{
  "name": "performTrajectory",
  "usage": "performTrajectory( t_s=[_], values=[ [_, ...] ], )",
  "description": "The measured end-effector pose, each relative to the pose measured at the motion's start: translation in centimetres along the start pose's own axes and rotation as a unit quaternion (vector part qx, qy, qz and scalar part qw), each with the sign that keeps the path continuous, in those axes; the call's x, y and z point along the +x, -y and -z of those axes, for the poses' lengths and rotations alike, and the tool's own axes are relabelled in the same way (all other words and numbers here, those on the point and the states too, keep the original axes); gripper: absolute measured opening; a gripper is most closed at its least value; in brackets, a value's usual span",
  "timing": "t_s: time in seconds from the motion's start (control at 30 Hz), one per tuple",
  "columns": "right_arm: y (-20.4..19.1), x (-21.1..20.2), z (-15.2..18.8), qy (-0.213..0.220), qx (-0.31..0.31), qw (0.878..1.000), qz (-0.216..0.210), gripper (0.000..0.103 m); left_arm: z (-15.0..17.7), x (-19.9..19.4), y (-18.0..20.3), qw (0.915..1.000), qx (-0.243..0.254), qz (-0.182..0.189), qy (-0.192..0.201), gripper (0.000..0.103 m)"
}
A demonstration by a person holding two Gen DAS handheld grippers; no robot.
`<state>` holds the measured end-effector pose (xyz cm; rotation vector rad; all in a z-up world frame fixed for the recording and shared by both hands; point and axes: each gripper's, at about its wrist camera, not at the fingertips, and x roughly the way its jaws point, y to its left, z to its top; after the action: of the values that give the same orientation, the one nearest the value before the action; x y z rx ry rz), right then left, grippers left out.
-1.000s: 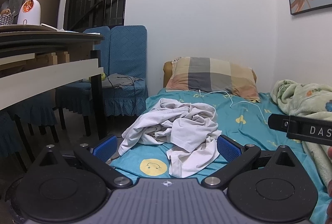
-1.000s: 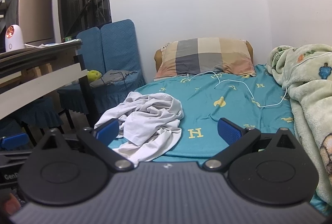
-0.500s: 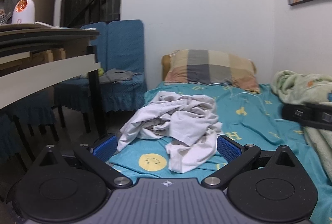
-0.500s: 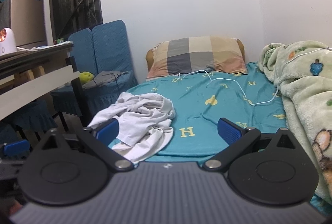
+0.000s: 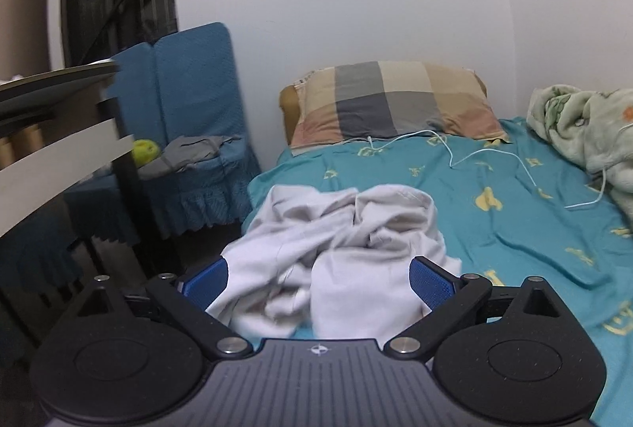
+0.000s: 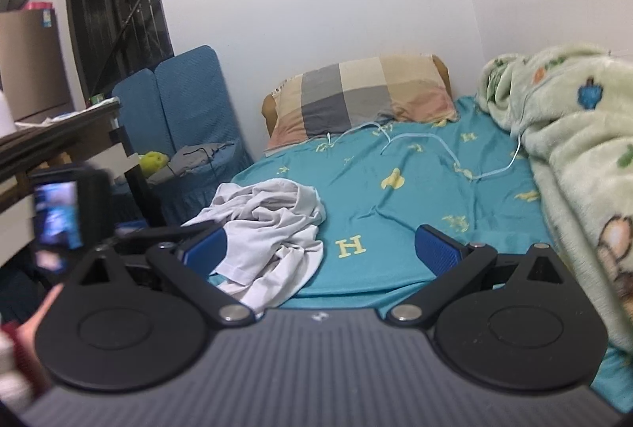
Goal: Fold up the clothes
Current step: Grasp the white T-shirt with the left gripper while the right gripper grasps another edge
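Crumpled white cotton garment [image 5: 340, 253] is lying bunched at the near left corner of the teal printed bedsheet [image 5: 514, 229] | your left gripper [image 5: 316, 280] and right gripper [image 6: 320, 249] are hovering with jaws spread, holding nothing | you are wanting a hem or edge, not the thick middle, so the cloth is spreading flat.

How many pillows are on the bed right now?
1: a checked beige-and-grey pillow at the head of the teal-sheeted bed, against the wall. Others may hide under the pale green fleece blanket.

Left claw [image 5: 318, 278] nearer white garment [image 5: 340, 241]
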<state>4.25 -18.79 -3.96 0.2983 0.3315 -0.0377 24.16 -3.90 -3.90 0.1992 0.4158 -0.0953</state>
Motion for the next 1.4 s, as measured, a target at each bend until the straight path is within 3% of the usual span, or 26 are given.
performTrajectory(
  t_s=[0.17, 0.3, 0.37, 0.53, 0.57, 0.63, 0.73, 0.87, 1.03, 1.17, 1.4],
  values=[
    [0.6, 3.1, 0.9, -0.032, 0.027, 0.999, -0.012, 0.103, -1.2, 7.0, 0.4, 0.9998, 0.016, 0.002, 0.006, 0.098],
    [1.1, 5.6, 1.5, -0.057, 0.048, 0.997, -0.021, 0.103, -1.7, 11.9, 0.8, 0.9995, 0.028, -0.004, 0.013, 0.087],
    [1.3, 6.9, 1.9, -0.07, 0.059, 0.995, -0.025, 0.103, -1.8, 14.0, 0.9, 0.9995, 0.031, 0.01, 0.003, 0.078],
    [1.7, 8.7, 2.5, -0.09, 0.073, 0.993, -0.025, 0.103, -1.4, 16.8, 0.7, 0.9979, 0.031, 0.036, -0.044, 0.026],
    [1.7, 8.8, 2.5, -0.091, 0.074, 0.993, -0.025, 0.103, -1.4, 16.5, 0.6, 0.9978, 0.032, 0.04, -0.043, 0.021],
    [1.6, 8.6, 2.4, -0.088, 0.073, 0.993, -0.026, 0.103, -1.6, 15.0, 0.3, 0.9982, 0.03, 0.043, -0.03, 0.011],
    [1.7, 8.1, 1.9, -0.074, 0.069, 0.995, -0.023, 0.103, -2.4, 11.1, -0.5, 0.9983, 0.012, 0.057, -0.007, 0.008],
    [2.1, 7.0, 1.1, -0.053, 0.072, 0.996, -0.022, 0.103, -3.6, 2.5, -1.4, 0.9944, -0.016, 0.097, 0.039, 0.007],
    [2.4, 4.9, 0.2, -0.03, 0.078, 0.996, -0.034, 0.103, -3.8, -9.1, -2.0, 0.9808, -0.082, 0.148, 0.097, 0.007],
    [2.7, 3.3, 0.1, -0.028, 0.088, 0.994, -0.049, 0.103, -2.5, -15.8, -3.8, 0.9669, -0.147, 0.168, 0.125, 0.007],
    [0.7, 2.8, 1.6, -0.07, 0.058, 0.993, -0.081, 0.103, 1.9, -21.1, -7.9, 0.9545, -0.207, 0.171, 0.13, 0.007]
  ],
)
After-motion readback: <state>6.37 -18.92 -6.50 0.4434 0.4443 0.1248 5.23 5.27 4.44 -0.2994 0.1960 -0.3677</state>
